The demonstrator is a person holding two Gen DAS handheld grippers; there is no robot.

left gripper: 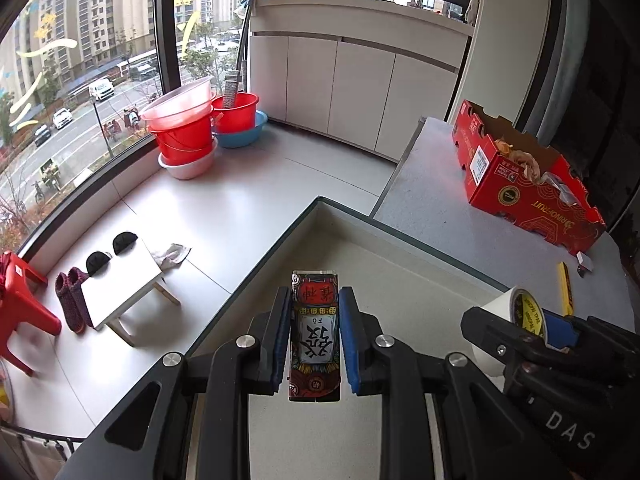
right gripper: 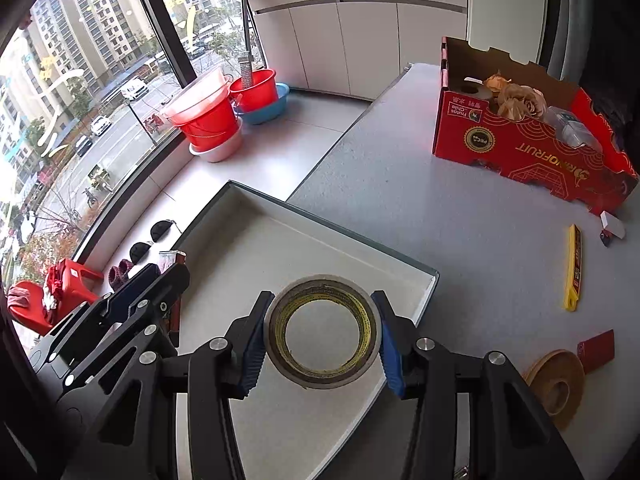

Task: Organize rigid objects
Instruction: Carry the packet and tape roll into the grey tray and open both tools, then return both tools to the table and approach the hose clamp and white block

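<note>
My left gripper [left gripper: 315,300] is shut on a small printed card box [left gripper: 315,332] with red and black artwork, held over the shallow grey tray [left gripper: 320,205]. My right gripper [right gripper: 323,300] is shut on a roll of tape [right gripper: 322,332], its pads pressing both sides of the ring above the same tray [right gripper: 432,276]. In the left wrist view the right gripper [left gripper: 532,328] appears at the right with the tape roll [left gripper: 516,316]. In the right wrist view the left gripper [right gripper: 160,280] shows at the left with the card box [right gripper: 172,258] partly hidden.
A red cardboard fruit box [right gripper: 532,152] with odds and ends stands at the back of the grey table [right gripper: 440,200]. A yellow utility knife [right gripper: 573,268], a wooden tape ring [right gripper: 556,380] and a small red card [right gripper: 596,346] lie to the right. Red buckets [left gripper: 188,136] and a stool [left gripper: 124,280] stand on the floor.
</note>
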